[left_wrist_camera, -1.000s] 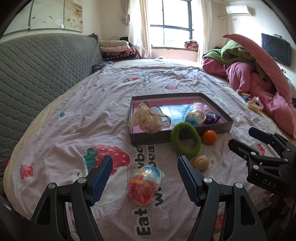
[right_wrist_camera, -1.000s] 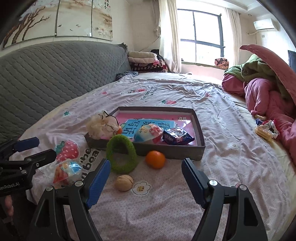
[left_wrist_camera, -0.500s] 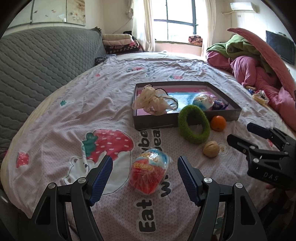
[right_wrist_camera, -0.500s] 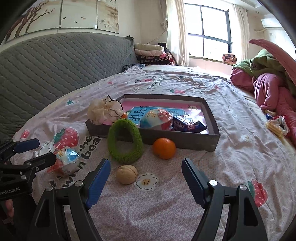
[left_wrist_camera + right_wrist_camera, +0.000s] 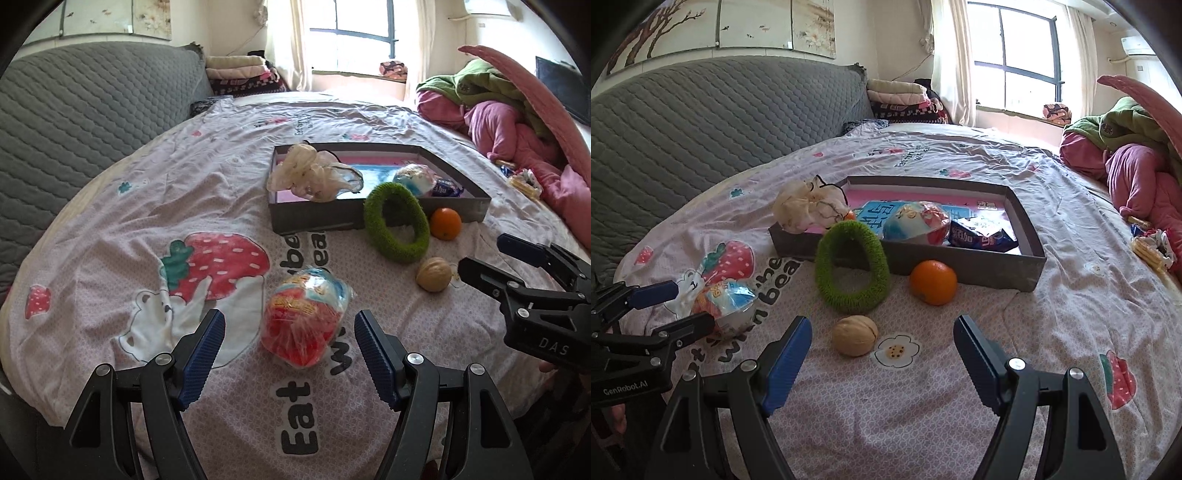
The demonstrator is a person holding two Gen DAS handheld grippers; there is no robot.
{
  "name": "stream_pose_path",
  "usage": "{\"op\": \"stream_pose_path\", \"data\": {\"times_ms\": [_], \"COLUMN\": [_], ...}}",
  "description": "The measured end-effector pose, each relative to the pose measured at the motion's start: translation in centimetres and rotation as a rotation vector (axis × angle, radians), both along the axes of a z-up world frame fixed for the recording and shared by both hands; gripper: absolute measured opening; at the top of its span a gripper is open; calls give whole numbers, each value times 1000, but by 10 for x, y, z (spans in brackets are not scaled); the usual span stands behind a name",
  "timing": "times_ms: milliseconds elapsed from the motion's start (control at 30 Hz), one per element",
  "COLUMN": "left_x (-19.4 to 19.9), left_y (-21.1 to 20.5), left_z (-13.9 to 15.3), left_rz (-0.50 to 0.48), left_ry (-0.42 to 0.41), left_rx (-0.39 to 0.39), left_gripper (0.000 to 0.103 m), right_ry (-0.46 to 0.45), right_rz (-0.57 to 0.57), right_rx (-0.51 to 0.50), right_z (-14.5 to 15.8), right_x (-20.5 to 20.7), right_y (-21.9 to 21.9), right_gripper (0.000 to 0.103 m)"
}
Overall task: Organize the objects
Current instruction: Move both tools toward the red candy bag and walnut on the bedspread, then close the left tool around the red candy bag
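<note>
**Two grippers line up on stray items beside a half-filled box**

On a bed (image 5: 110, 206) spread with a strawberry-print sheet, a grey box (image 5: 964, 264) sits toward the middle, already holding a wrapped ball (image 5: 916, 223), a blue snack pack (image 5: 982, 238) and a crumpled bag (image 5: 809, 210) draped over its near-left corner. Four things lie outside it, toward the near edge of the bed: a green ring (image 5: 853, 269) leaning against the box's front wall, an orange (image 5: 933, 282) just beside that wall, a walnut (image 5: 854, 335) nearer the edge, and a wrapped toy (image 5: 304, 317) off to the left.

The left gripper (image 5: 288, 349) hangs with its jaws wide apart and empty, the toy lying just ahead of them and centred in the gap, not yet between the pads. The right gripper (image 5: 882, 347) is likewise spread and holds nothing; the walnut sits just ahead of its jaws, closer to the left finger (image 5: 786, 360) than the right.

The step in hand looks like the approach to a pick-up, one item per gripper, with the sorting partly done. The next move likely calls for each gripper to go forward and down until the pads flank its target, then close: gently on the toy's crinkly wrap, squarely on the round, hard walnut, which could roll or squirt free if pinched off-centre. The right gripper may need a slight shift left to centre it.
</note>
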State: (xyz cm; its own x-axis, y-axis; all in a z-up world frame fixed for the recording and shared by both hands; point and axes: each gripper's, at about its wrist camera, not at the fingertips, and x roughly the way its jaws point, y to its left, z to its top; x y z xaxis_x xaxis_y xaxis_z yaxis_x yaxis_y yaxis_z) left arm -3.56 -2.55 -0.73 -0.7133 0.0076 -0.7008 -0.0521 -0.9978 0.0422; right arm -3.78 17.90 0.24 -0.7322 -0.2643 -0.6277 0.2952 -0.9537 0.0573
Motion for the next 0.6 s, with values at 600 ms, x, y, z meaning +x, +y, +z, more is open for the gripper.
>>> {"op": "stream_pose_path", "data": {"times_ms": [600], "left_x": [-14], "left_y": [-3], "left_z": [-20], "left_rz": [-21], "left_ry": [-9], "left_rx": [36], "left_gripper": [74], "right_ry": [-47], "right_rz": [28], "right_rx": [36], "right_z": [-21], "right_x": [-14], "right_y": [-18], "right_gripper": [79]}}
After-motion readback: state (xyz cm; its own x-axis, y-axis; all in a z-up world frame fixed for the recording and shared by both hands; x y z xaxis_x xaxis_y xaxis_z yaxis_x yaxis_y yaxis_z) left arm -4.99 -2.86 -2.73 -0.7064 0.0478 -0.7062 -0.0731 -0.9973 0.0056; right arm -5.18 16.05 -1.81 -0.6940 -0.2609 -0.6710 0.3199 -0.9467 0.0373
